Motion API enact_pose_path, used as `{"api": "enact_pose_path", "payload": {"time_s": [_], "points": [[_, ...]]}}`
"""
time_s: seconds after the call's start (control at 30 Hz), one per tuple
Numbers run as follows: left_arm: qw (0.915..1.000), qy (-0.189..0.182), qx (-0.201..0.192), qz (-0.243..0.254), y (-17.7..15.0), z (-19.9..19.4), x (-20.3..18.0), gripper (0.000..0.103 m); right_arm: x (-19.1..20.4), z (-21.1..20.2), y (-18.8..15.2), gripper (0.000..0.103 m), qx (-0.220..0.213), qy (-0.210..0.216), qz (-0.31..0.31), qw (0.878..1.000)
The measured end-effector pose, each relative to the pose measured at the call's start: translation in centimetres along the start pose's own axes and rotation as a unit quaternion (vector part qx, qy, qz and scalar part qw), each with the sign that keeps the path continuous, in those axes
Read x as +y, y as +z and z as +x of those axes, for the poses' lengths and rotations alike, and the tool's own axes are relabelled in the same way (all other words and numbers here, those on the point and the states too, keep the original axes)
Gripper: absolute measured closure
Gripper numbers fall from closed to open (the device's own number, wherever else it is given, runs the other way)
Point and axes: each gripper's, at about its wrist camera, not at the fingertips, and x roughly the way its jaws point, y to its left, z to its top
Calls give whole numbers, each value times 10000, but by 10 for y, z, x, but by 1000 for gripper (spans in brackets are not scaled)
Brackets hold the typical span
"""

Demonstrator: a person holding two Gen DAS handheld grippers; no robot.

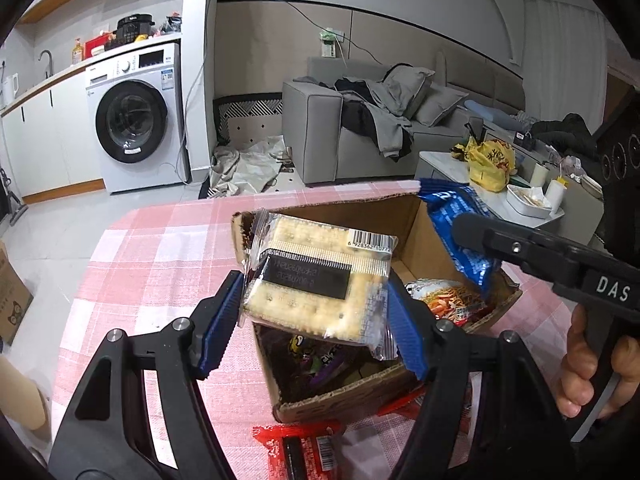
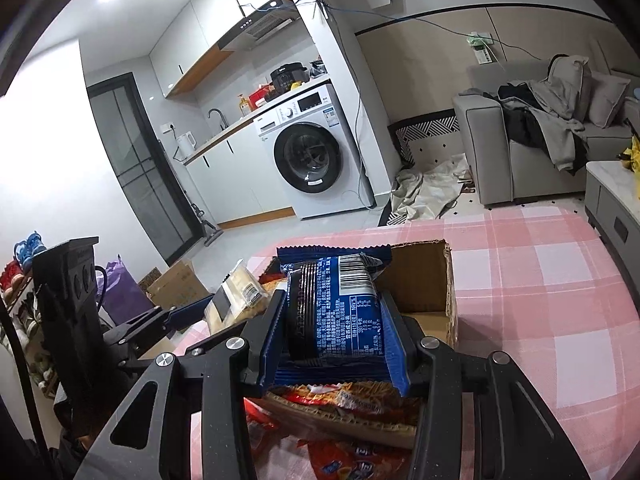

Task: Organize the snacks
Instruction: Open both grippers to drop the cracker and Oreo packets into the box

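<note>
Clamping left claw [image 1: 316, 300] on cracker packet [image 1: 320, 276], right claw [image 2: 334, 334] on blue cookie packet [image 2: 340, 304], both hovering over cardboard box [image 1: 416, 216] on bench [image 1: 160, 256].

I see a white washing machine [image 1: 136, 120] under a kitchen counter [image 2: 224, 136] with a sink tap. A grey sofa [image 1: 320, 136] has clothes piled on it. The floor [image 1: 52, 216] is pale tile. The walls are white and beige.
</note>
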Motion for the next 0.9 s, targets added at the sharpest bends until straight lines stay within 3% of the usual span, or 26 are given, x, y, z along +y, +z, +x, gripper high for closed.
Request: {"api": "enact_pose_path", "payload": {"time_s": [0.47,0.9], "points": [[9988,-271,326,249,-11,39,-25,36,-22,20,-5,58,87,-330,126,9993],[9993,-205,263,166,-15,46,-26,35,-21,28,-3,58,163,-361,66,9992]]}}
